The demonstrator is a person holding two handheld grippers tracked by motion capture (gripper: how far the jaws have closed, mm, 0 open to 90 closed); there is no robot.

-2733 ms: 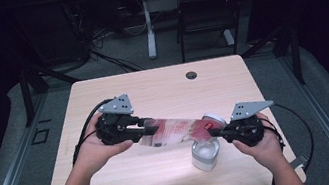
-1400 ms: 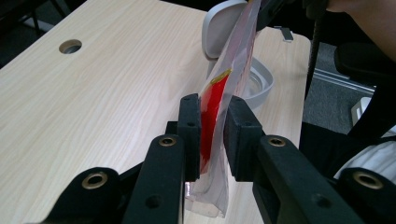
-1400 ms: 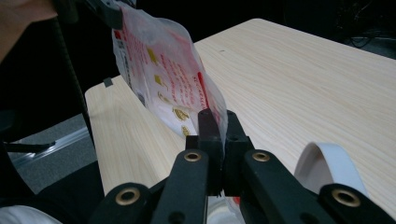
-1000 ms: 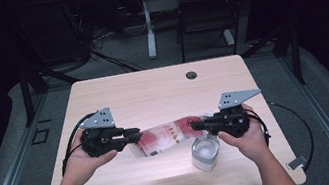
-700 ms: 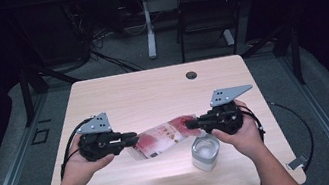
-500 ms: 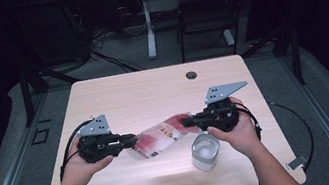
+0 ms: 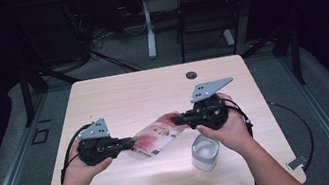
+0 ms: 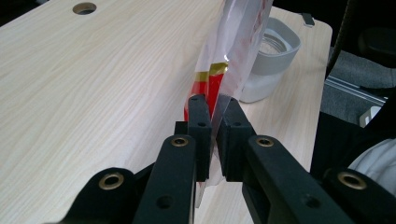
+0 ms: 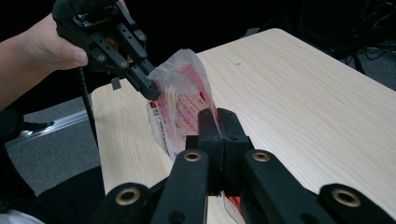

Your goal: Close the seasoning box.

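Since a second ago, the right gripper (image 7: 181,118) has lifted its end of the bag (image 7: 155,135) higher. Both grippers pinch it, and the left gripper (image 7: 128,142) has just been closing on its near-left end. It hangs over the table (image 7: 126,88), left of the cup (image 7: 205,151). It looks light, soft and slippery, so hold the edges.

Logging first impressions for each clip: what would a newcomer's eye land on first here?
A red-printed clear plastic bag held off the table near its front, stretched between the two grippers. The left gripper pinches one end and the right gripper the other, higher end. Just right of the bag, by the right hand, stands an open clear jar with something white in it.
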